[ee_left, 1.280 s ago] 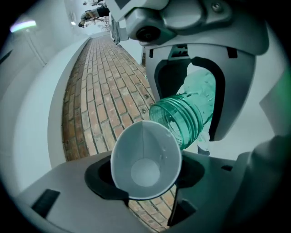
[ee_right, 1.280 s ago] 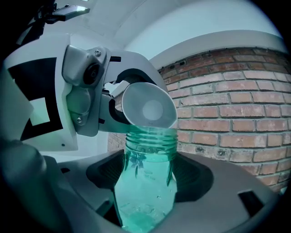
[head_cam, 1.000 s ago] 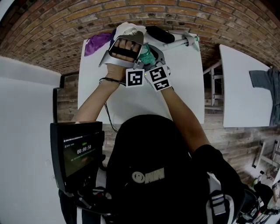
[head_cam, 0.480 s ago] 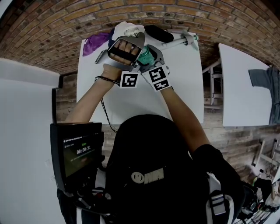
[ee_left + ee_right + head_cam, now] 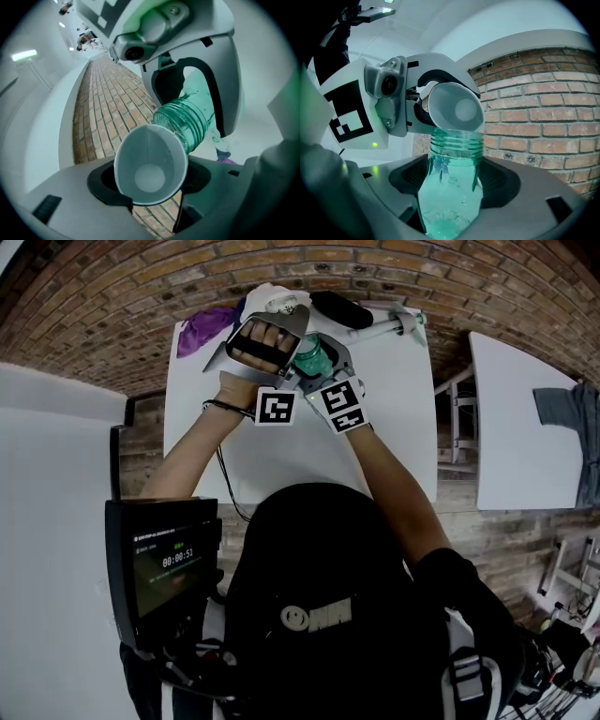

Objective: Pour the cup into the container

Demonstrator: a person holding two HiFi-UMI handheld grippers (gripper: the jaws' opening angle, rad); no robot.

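The left hand-held gripper (image 5: 149,187), jaws half closed on the small white plastic cup (image 5: 454,110), tips it sideways so its rim meets the mouth of the translucent green plastic bottle (image 5: 187,124). The right hand-held gripper (image 5: 452,185) clamps the bottle just beneath to catch the pour.

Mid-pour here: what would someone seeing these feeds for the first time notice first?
The white cup, clamped in the left tongs, is tipped with its lip at the mouth of the green bottle held by the right tongs. Both hang above the white table, with a brick wall behind.
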